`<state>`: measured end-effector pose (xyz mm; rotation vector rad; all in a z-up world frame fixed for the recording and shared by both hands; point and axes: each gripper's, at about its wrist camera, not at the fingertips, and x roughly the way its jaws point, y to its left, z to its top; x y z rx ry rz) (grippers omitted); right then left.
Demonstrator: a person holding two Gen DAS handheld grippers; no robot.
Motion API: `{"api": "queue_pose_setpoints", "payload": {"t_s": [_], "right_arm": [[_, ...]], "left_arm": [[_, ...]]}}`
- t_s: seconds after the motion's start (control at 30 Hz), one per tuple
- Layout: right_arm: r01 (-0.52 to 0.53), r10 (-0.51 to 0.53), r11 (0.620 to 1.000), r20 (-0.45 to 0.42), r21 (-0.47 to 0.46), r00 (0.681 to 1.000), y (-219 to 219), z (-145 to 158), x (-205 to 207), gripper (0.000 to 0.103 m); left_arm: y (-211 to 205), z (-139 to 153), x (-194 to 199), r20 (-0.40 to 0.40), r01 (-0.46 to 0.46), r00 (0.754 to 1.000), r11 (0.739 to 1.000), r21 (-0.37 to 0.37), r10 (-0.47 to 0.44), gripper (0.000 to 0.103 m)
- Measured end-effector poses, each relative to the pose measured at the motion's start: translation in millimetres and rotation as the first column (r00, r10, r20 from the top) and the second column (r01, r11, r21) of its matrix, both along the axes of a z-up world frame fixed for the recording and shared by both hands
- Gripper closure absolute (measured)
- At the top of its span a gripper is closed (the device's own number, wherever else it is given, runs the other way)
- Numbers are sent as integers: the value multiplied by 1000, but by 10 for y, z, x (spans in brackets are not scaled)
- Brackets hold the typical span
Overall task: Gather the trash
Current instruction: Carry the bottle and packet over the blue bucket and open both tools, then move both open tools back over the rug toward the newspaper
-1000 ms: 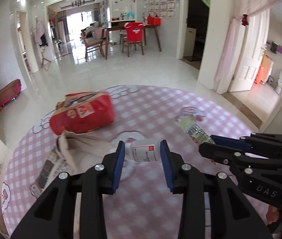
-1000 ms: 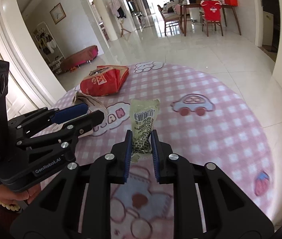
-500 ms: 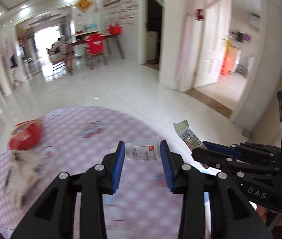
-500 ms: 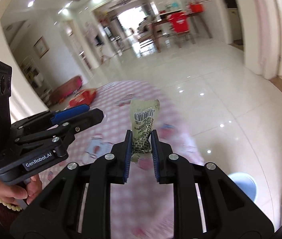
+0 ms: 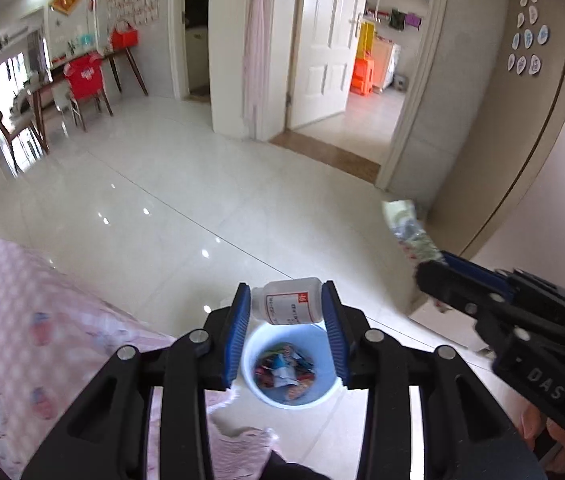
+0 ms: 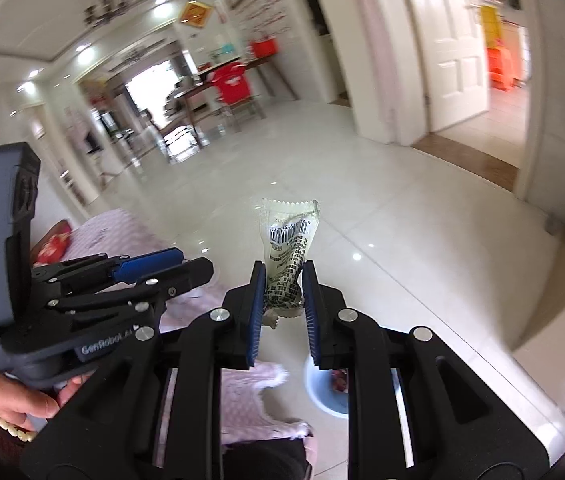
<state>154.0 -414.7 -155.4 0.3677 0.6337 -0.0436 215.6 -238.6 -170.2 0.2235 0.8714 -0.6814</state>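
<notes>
My left gripper (image 5: 286, 300) is shut on a small white bottle (image 5: 288, 306), which lies crosswise and slightly tilted between the blue pads. Directly below it on the floor stands a light blue bin (image 5: 282, 336) with colourful wrappers inside. My right gripper (image 6: 282, 276) is shut on a crumpled clear wrapper (image 6: 288, 240) with a barcode, which sticks up past the fingertips. In the left wrist view the right gripper (image 5: 430, 270) and its wrapper (image 5: 410, 228) are to the right of the bin. In the right wrist view the bin (image 6: 322, 392) shows partly behind the fingers.
The table's pink checked cloth (image 5: 22, 320) fills the lower left, its edge hanging beside the bin. A red packet (image 6: 52, 248) lies on it further back. Glossy white tile floor (image 5: 202, 200) stretches to doorways, and a brown wall stands at the right.
Both grippers have swung off the table to the right with their loads. The view went from the tabletop to the floor, and the blue bin has come in under the left gripper.
</notes>
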Motion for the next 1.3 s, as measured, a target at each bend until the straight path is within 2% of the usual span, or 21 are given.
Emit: {"api": "queue_pose_setpoints", "payload": {"t_s": [0.03, 0.07, 0.13, 0.4, 0.73, 1.0, 1.1, 1.13, 1.2, 1.3], "right_arm": [[14, -14, 1000, -5, 6, 1000, -68, -38, -38, 84], [23, -23, 1000, -11, 9, 1000, -131, -63, -52, 84], [36, -36, 999, -24, 20, 999, -209, -136, -73, 84], [14, -11, 998, -53, 54, 999, -260, -300, -10, 84], [-14, 17, 999, -60, 53, 998, -141, -298, 64, 84], [-22, 24, 999, -54, 43, 998, -112, -312, 181, 84], [-22, 23, 999, -52, 34, 998, -100, -326, 245, 78], [-16, 17, 1000, -64, 17, 998, -89, -340, 279, 65], [-3, 2, 1000, -73, -14, 997, -86, -390, 306, 50], [-3, 1, 1000, -79, -18, 997, -78, -418, 321, 50]], "left_arm": [[-60, -51, 41, -24, -9, 1000, 1000, -1, 9, 54], [-102, -85, 61, -40, -16, 999, 1000, -3, 16, 38], [-157, -145, 95, -56, -42, 998, 999, -8, 42, 31], [-106, -261, 70, -64, -72, 995, 997, 36, 74, 29], [78, -217, 128, -72, -127, 989, 992, 26, 129, 28], [146, -137, 166, -46, -154, 987, 988, 22, 155, 26], [206, -116, 185, -43, -164, 985, 986, 13, 164, 26], [222, -111, 189, -38, -169, 985, 985, 16, 170, 26], [254, -101, 191, -31, -171, 985, 985, 21, 172, 25], [309, -85, 175, -19, -171, 985, 985, 24, 172, 25]]}}
